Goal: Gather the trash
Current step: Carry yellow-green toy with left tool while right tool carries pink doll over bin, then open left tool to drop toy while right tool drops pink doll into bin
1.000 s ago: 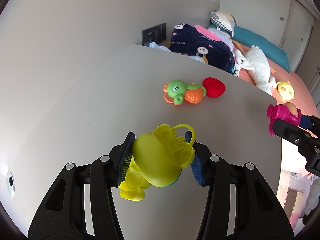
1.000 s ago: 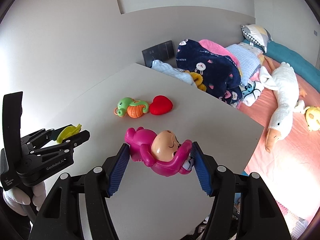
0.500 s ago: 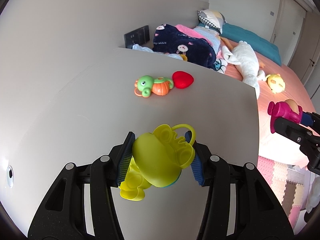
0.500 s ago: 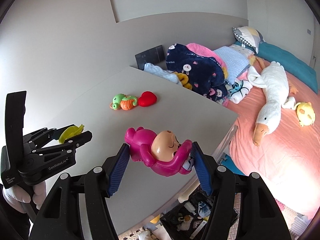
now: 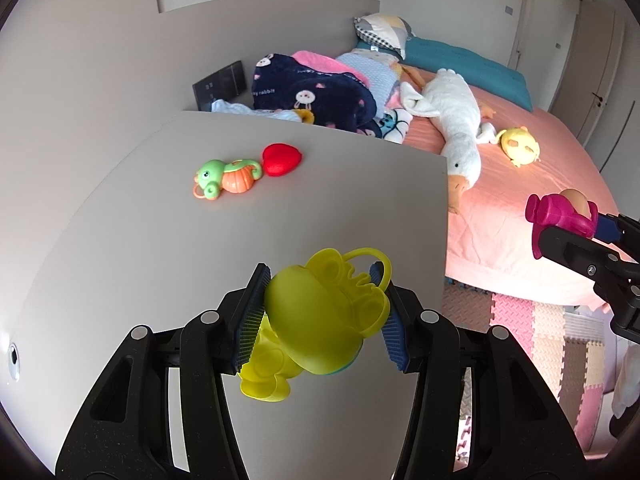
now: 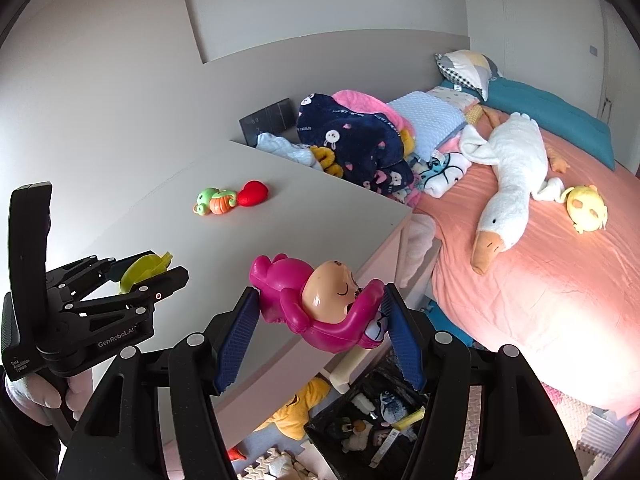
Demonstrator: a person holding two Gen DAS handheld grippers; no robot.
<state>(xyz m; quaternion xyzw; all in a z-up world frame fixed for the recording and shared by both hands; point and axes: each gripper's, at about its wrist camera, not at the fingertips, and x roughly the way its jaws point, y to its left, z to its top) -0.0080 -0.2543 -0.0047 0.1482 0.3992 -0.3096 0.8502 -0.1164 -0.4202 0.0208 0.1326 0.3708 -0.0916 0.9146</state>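
Observation:
My left gripper point(image 5: 322, 316) is shut on a yellow plastic toy point(image 5: 320, 324) and holds it above the near part of the grey table point(image 5: 120, 260). My right gripper point(image 6: 320, 328) is shut on a magenta doll toy point(image 6: 316, 304) with a peach face, held past the table's right edge. A green and orange seahorse toy point(image 5: 224, 178) and a red heart toy point(image 5: 282, 159) lie side by side at the far end of the table. The left gripper with its yellow toy point(image 6: 144, 266) shows at the left of the right wrist view.
A black bin point(image 6: 372, 420) with small items stands on the floor below the right gripper, beside a yellow plush point(image 6: 300, 408). A bed with a pink sheet point(image 6: 540, 280), a white goose plush point(image 6: 508, 184), a yellow plush point(image 6: 586, 206) and piled blankets point(image 6: 356, 136) lies to the right. Foam mats point(image 5: 540, 344) cover the floor.
Both grippers have pulled back and risen from the table with their toys held. The seahorse and heart look farther away; the bin and floor have come into the right wrist view.

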